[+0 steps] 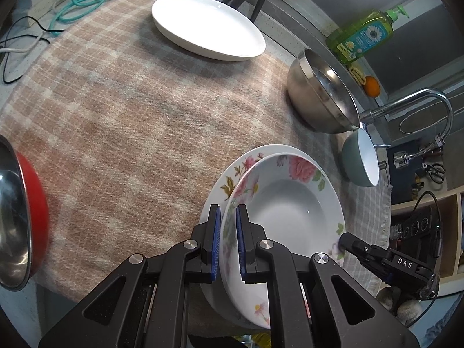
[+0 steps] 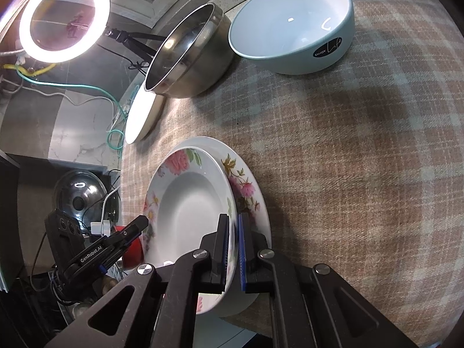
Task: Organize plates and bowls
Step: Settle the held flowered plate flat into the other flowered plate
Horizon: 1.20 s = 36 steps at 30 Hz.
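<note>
On the checked woollen tablecloth [image 1: 130, 110], both the left gripper [image 1: 228, 243] and right gripper [image 2: 233, 249] clamp the deep floral plate [image 1: 290, 203] over a flat floral plate [image 1: 214, 203], leaving the white oval plate [image 1: 207, 26] and bowls unstacked.

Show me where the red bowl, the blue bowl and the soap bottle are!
red bowl [image 1: 36, 203], left wrist view, on its red outer wall.
blue bowl [image 2: 293, 23], right wrist view, on its white inside.
soap bottle [image 1: 362, 36], left wrist view, on its label.

"DAS" is printed on the right gripper [image 1: 377, 256]; "GenRobot.AI" on the left gripper [image 2: 116, 249]; "ENJOY Life" on a black label on the teal bowl [image 2: 293, 26].
</note>
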### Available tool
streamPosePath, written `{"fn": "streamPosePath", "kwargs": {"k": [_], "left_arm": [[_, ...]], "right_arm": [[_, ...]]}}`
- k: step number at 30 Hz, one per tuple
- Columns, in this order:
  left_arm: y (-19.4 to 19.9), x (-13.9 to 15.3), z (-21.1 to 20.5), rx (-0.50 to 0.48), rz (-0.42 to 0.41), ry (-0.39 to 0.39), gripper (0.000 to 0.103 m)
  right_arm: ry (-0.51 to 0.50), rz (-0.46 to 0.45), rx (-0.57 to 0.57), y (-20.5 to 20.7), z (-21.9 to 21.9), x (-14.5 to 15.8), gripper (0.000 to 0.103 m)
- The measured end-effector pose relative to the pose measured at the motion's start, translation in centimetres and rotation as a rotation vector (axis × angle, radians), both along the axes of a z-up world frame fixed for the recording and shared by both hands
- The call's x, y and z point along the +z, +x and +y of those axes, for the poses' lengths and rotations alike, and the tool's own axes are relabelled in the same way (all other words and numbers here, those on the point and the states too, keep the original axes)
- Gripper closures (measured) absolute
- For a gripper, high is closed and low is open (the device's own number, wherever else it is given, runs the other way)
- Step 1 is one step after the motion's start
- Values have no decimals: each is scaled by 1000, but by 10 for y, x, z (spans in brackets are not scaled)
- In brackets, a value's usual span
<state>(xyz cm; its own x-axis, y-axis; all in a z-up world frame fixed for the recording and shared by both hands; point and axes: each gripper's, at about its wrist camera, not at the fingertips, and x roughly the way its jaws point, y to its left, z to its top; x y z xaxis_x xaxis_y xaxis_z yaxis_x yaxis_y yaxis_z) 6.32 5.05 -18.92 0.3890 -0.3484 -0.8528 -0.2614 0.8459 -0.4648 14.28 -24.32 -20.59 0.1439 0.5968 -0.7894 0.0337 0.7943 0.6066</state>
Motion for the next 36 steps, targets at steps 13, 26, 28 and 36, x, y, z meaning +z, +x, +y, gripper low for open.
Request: {"fn": "streamPosePath", "kwargs": {"k": [13, 26, 28, 36], "left_arm": [[0, -3, 2, -12, 3, 5, 94], [-2, -5, 1, -21, 6, -6, 94], [-2, -5, 2, -24, 8, -13, 94], [0, -5, 3, -34, 9, -15, 94]], "right_arm": [[-12, 13, 4, -2, 5, -5, 97], [-16, 15, -3, -3, 0, -5, 97], [-18, 18, 0, -3, 1, -6, 97], [-14, 19, 10, -5, 3, -7, 95]]}}
